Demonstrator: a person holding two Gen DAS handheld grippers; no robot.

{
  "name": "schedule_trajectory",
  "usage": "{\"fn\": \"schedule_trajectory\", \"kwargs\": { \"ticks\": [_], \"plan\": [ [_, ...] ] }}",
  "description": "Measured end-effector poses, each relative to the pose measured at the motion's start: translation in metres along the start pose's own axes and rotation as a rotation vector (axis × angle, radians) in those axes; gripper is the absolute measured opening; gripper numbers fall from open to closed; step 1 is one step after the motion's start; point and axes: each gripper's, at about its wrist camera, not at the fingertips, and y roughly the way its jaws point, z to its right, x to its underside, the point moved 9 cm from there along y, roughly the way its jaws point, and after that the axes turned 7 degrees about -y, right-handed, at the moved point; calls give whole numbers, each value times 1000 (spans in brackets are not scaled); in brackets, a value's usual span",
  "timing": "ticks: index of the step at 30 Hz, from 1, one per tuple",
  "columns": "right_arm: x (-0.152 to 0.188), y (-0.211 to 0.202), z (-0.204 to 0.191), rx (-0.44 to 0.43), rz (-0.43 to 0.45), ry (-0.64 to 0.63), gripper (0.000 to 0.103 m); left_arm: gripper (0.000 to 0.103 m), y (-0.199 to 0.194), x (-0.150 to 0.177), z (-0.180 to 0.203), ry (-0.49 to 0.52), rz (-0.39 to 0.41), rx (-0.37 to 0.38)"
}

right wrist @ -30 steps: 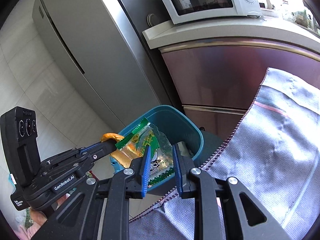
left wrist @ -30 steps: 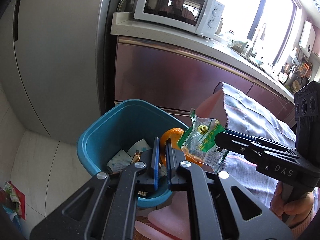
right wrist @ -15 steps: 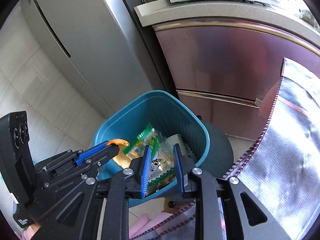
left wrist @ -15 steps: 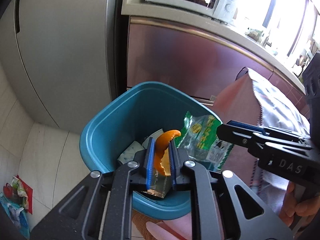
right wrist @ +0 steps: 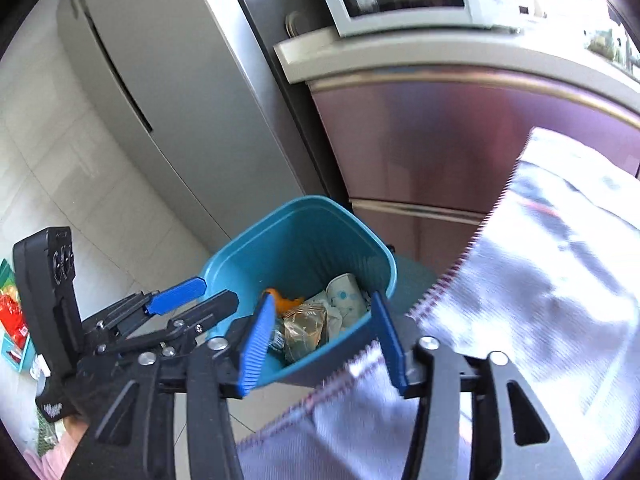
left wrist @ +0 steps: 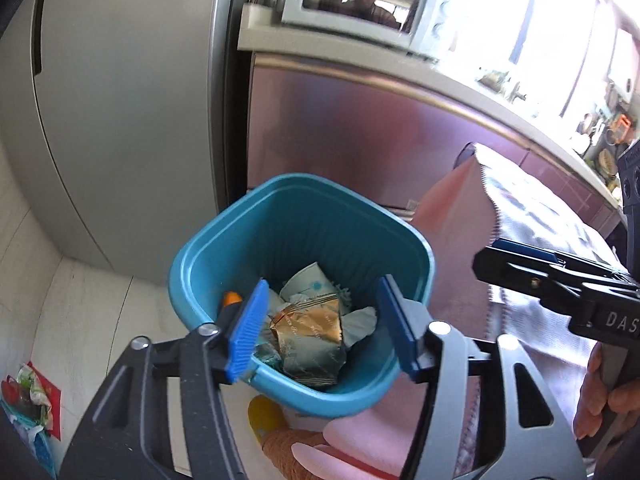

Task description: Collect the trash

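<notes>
Home kitchen, tall grey refrigerator (left wrist: 120, 92) ahead-left of the tools, white microwave (left wrist: 360, 0) on a pale countertop (right wrist: 460, 56) above glossy maroon cabinet fronts (left wrist: 340, 128), teal trash bin (left wrist: 300, 220) just ahead on tiled floor (right wrist: 52, 184)

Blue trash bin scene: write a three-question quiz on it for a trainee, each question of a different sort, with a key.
1. True or false: the left gripper is clamped on an orange peel.
2. Multiple choice: where does the gold foil wrapper lie? A) on the floor B) inside the blue bin C) on the microwave
3. Fill in the missing word: the right gripper hangs over the bin with its jaws ____.

Key
1. False: its jaws stand wide apart and hold nothing; the orange peel lies in the bin.
2. B
3. open
</notes>
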Motion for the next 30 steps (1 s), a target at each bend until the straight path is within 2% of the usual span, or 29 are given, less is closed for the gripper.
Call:
{"fn": "schedule_trajectory", "kwargs": {
  "ticks": [2,4,6,7,8,12,14,22,30],
  "plan": [
    [4,-18,-1,14,41,-16,59,66,-15,1,5,14,35,21],
    [10,-38,-3,32,88,-31,73,78,-31,1,11,29,70,33],
    [16,-57,-3,55,134,-50,83,86,-47,4,18,49,112,50],
    [20,-67,-2,74,156,-56,87,95,-56,6,22,62,134,51],
    [23,-75,-1,87,175,-58,88,98,-64,8,26,73,161,54],
    [44,-108,6,153,241,-58,96,98,-95,16,44,117,253,51],
    [56,-123,8,194,276,-55,96,98,-108,23,54,143,287,41],
    [94,-179,25,389,364,-56,96,98,-137,46,94,168,343,70],
    [121,-227,41,504,458,-2,96,98,-162,71,130,208,385,96]
  ]
}}
